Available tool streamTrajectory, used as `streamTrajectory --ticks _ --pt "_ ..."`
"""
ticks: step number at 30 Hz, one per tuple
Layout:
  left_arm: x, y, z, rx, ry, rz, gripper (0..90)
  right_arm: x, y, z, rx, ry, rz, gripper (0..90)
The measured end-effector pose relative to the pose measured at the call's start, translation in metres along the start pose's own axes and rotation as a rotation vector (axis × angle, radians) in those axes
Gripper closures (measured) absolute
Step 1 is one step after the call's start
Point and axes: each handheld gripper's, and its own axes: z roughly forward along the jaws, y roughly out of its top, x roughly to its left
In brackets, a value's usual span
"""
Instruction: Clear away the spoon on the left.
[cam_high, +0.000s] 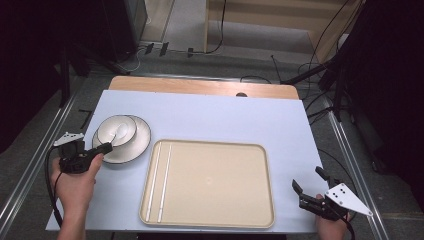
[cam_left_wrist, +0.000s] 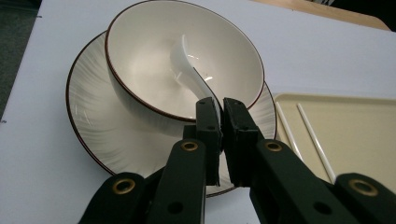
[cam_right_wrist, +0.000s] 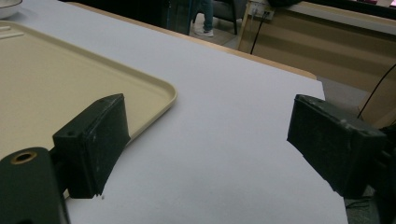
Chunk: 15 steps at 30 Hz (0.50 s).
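Near the left edge of the tabletop, the left gripper had its fingers pinched on the handle of the white spoon, which lay in the bowl stacked on the plate. The hold sat at the very tip of the handle, so the glazed spoon could likely slip or swing once lifted, and a sideways pull might drag the bowl across the plate. The right gripper waited with fingers spread at the front right corner, beside the tray holding two chopsticks.
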Motion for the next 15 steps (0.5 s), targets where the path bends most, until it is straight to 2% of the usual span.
streamTrajectory --ticks 9,15 --pt "-0.0006 -0.0019 0.0038 0.006 0.004 0.022 85.7 0.0003 -0.0001 0.0007 0.002 0.002 -0.002 13.0" --pt "0.0009 -0.0038 0.0010 -0.034 -0.007 0.011 86.3 0.0004 0.0001 0.0006 0.001 0.002 -0.003 13.0"
